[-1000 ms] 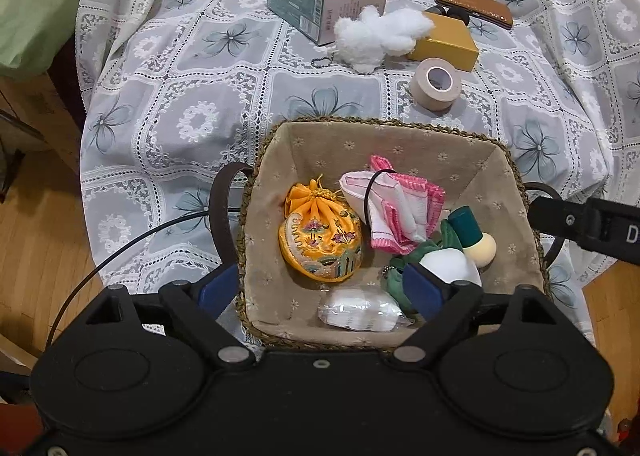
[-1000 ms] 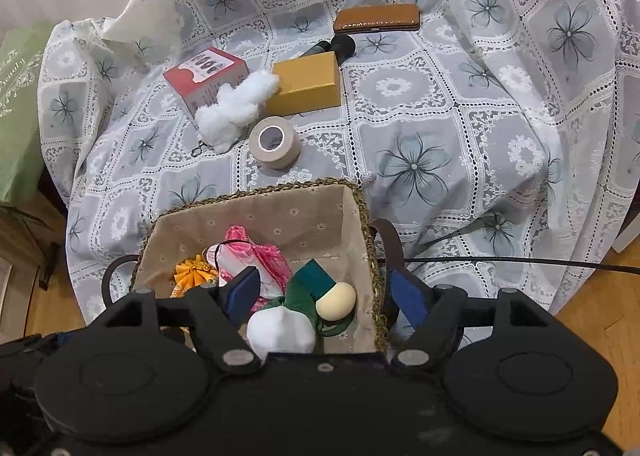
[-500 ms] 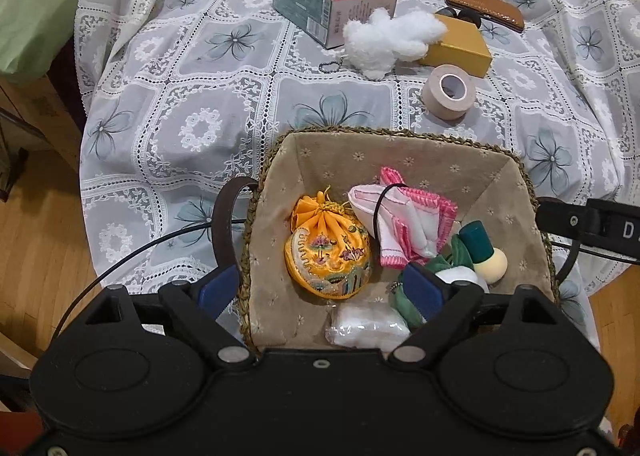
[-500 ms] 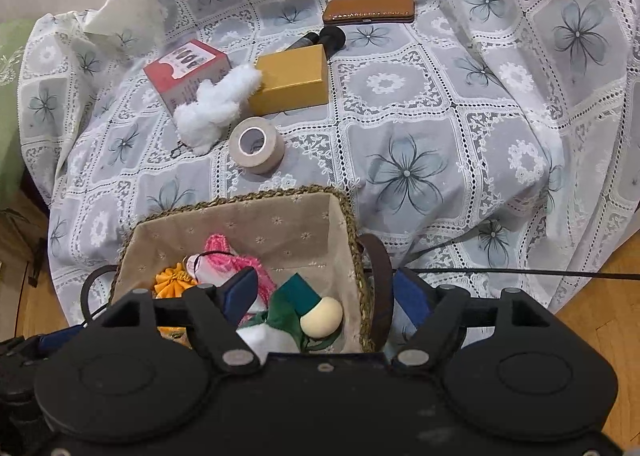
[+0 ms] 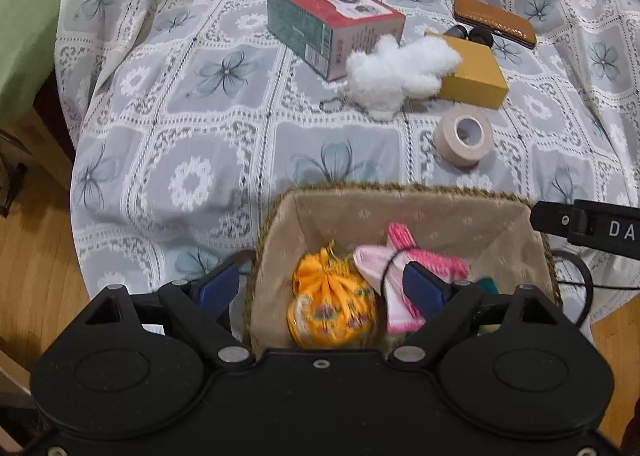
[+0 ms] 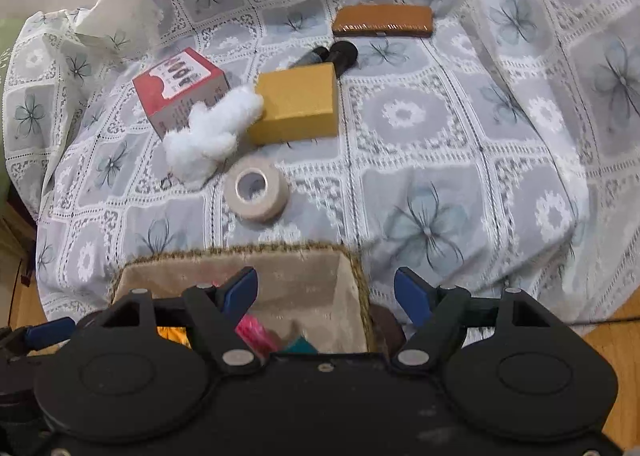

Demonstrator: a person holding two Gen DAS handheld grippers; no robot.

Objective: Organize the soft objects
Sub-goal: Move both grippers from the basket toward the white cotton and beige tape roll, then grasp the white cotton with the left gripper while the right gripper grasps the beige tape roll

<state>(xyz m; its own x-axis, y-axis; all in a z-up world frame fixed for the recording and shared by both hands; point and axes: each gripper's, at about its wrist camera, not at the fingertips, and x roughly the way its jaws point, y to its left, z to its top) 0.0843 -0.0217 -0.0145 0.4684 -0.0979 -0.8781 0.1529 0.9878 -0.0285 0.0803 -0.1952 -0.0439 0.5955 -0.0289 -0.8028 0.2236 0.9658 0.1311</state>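
Note:
A woven basket [image 5: 400,189] with beige lining stands at the near edge of the covered table; its rim also shows in the right wrist view [image 6: 248,252]. It holds an orange pouch [image 5: 332,314] and a pink-and-white cloth [image 5: 384,268]. A white fluffy plush [image 5: 396,73] lies on the cloth beyond it, between two boxes; it also shows in the right wrist view [image 6: 212,131]. My left gripper [image 5: 320,290] is open and empty over the basket's near left side. My right gripper [image 6: 326,294] is open and empty over the basket's right rim.
On the floral tablecloth lie a red-and-green box [image 5: 332,21], a mustard box [image 6: 296,103], a roll of beige tape [image 6: 256,187], a brown case [image 6: 382,20] and a black cylinder [image 6: 340,55]. A green cushion [image 5: 24,23] is at the left. Wood floor lies below.
Both grippers have moved forward and up, so the basket has slid lower in both views and its near contents are now hidden. Both stay open.

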